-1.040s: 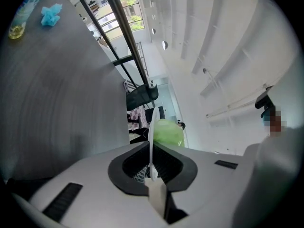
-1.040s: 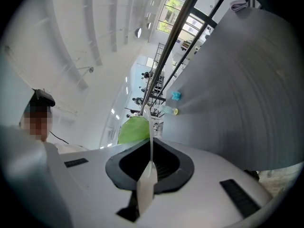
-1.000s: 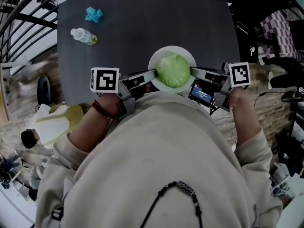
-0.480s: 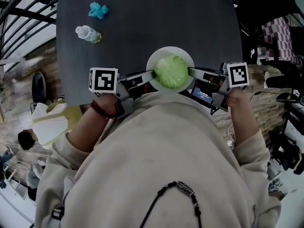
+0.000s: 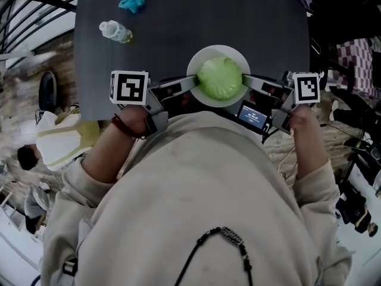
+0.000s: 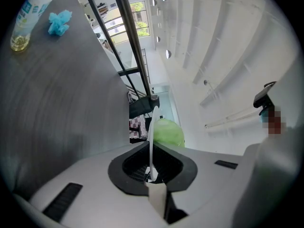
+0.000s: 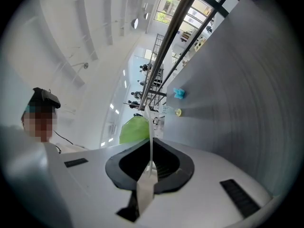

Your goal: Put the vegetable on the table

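Both arms: I reach them forward, flanking my chest, at the table's [image 5: 196,16] near edge.
Left hand-held gripper [image 5: 191,83]: clenched on the plate's [image 5: 218,48] left rim.
Right hand-held gripper [image 5: 244,78]: clenched on the right rim.
Green vegetable [image 5: 219,79]: on the plate.

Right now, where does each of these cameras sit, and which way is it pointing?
Head view: on the person's head, looking steeply down at the table; chest, sleeves, left claw and right claw show.
Left gripper view: on the left claw, looking along its jaws, shut on the plate rim; the person's chest at right.
Right gripper view: on the right claw, gripping the plate's opposite rim; chest at left.
Shared: all three show the cabbage and bottle.
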`<state>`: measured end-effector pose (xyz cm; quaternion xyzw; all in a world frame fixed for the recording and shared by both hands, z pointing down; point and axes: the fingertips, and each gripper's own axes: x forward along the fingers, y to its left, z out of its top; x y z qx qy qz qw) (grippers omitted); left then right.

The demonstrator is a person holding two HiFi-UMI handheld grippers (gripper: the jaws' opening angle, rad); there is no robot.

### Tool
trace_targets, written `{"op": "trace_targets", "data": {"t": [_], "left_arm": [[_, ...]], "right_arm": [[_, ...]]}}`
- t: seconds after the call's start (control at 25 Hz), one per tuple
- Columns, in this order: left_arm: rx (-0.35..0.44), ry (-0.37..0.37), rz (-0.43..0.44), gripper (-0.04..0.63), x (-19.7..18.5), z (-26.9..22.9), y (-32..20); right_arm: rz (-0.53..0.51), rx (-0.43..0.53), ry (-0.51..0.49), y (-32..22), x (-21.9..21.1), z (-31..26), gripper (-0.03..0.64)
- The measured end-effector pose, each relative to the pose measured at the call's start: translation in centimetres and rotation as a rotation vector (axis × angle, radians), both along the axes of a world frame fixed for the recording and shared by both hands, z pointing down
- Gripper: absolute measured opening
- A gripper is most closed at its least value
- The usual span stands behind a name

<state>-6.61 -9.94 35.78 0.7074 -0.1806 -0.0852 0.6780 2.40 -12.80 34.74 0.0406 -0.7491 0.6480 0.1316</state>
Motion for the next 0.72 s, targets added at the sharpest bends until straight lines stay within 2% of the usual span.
{"op": "trace_targets", "data": {"t": [0.48, 0.72], "left_arm": [[-0.03, -0.045, -0.001, 0.018, -1.5, 1.7, -0.9], [-0.038, -0.047, 0.001, 0.018, -1.0, 1.9, -1.1]], "right_arm": [[-0.031, -0.026, -0.02, -1.2, -1.3, 1.8, 0.025], [-0.03, -0.029, -0.023, -1.4, -0.9, 2.2, 0.025]]}}
